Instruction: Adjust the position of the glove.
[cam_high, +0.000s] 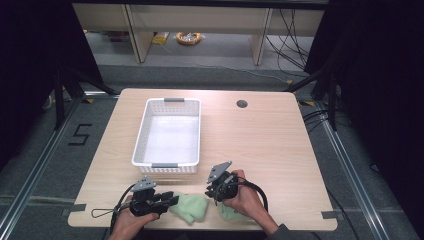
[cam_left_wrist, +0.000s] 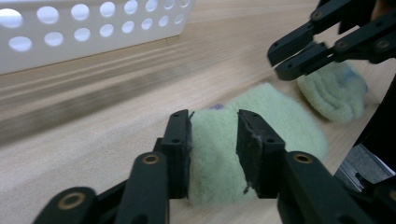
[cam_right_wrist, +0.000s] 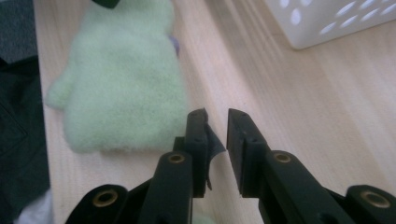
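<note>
A light green fuzzy cloth (cam_high: 190, 207) lies near the table's front edge, between my two grippers. In the left gripper view the left gripper (cam_left_wrist: 214, 140) straddles one end of this cloth (cam_left_wrist: 280, 121), jaws apart, the fabric between them with no squeeze showing. A second green fuzzy piece (cam_left_wrist: 334, 93) lies under the right hand (cam_high: 227, 212). The right gripper (cam_right_wrist: 217, 135) hovers over bare wood beside the first cloth (cam_right_wrist: 121, 88), its jaws a narrow gap apart with nothing between them. From above, the left gripper (cam_high: 172, 201) points right and the right gripper (cam_high: 212, 195) points down and left.
A white perforated basket (cam_high: 141, 130) stands empty on the wooden table just behind the grippers, its wall close in both gripper views (cam_left_wrist: 70, 51) (cam_right_wrist: 336, 28). A round cable hole (cam_high: 242, 104) sits at the back right. The table's front edge (cam_high: 200, 227) is right by the hands.
</note>
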